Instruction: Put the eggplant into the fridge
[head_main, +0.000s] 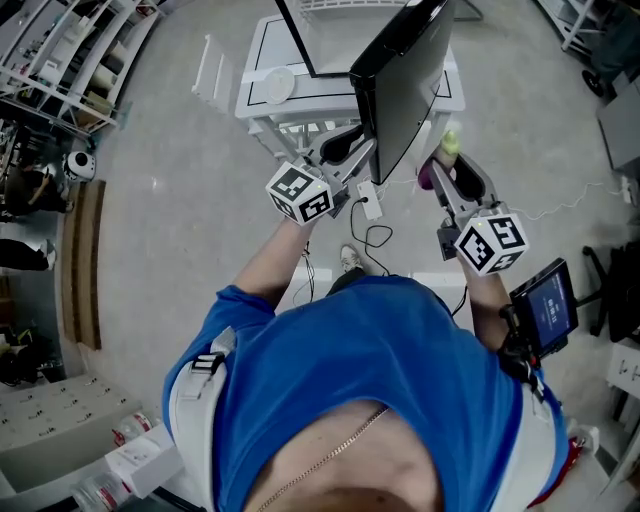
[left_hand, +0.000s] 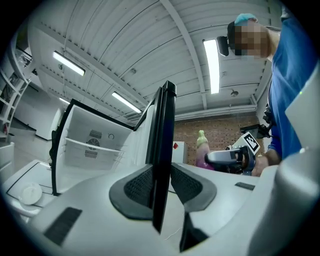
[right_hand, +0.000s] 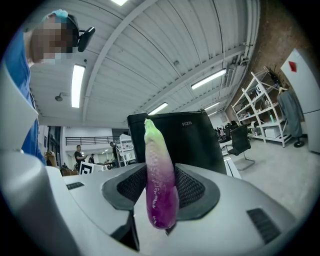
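The eggplant stands upright between the jaws of the right hand-held gripper. The jaws are closed on its purple lower half, and the green tip points up. It is not yet in the fridge: in the left gripper view the black door stands between the eggplant and the white inside with its shelf. The left hand-held gripper is clamped on the free edge of this door, one pad on each face. I judge that the step in hand is to open the door. To do it well, the left grip should stay firm on the thin edge and follow the arc of the door, not pull straight, so that the pads do not slip off. The eggplant should wait at the outer side until the opening is wide enough, and then go round the door edge and onto the shelf. Both arms reach forward from the body, with the hand-held grippers about level. The left one is at the door, and the right one is just beside it on the right.
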